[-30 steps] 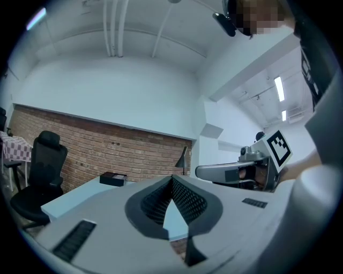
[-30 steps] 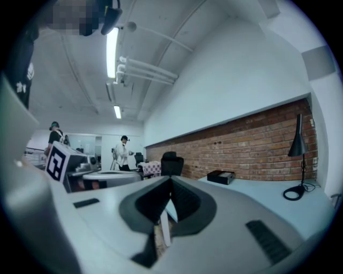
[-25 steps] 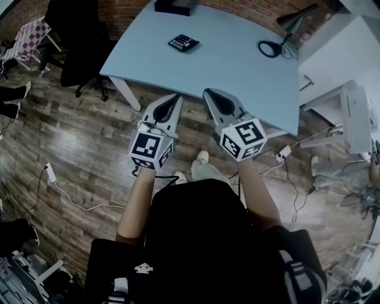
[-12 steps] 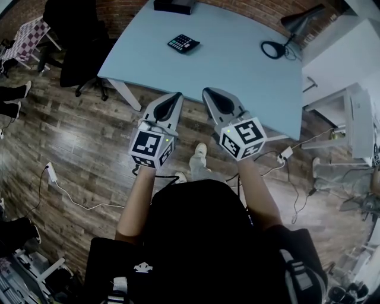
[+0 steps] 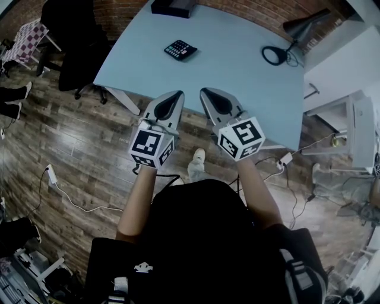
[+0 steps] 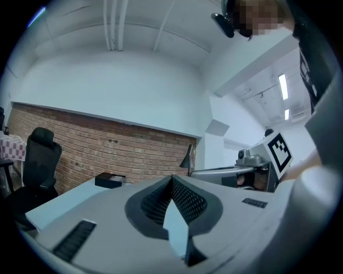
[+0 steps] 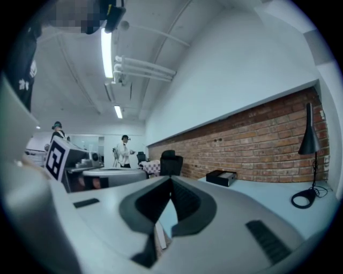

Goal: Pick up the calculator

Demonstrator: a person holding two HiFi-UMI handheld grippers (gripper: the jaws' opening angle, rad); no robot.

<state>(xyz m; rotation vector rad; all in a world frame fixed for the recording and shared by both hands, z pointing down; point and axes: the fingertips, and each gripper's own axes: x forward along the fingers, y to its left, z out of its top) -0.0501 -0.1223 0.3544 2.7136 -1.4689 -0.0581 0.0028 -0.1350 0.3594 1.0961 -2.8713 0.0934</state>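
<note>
Head view: dark calculator [image 5: 180, 50] flat on table [image 5: 237, 83]; left hand-held gripper [image 5: 177, 94], right hand-held gripper [image 5: 203, 91] closed, empty.

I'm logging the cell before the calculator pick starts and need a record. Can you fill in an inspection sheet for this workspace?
Surface: light blue table, flat top.
Job's things: calculator lying flat toward the far left, untouched.
Clutter: black box at the far edge; desk lamp at the far right.
Grippers: left gripper and right gripper side by side at the near edge, jaws together, nothing between them.
Cables: white adapter with cord on the floor at left; second adapter at right.
Surroundings: black office chair, brick wall, wooden floor.
</note>
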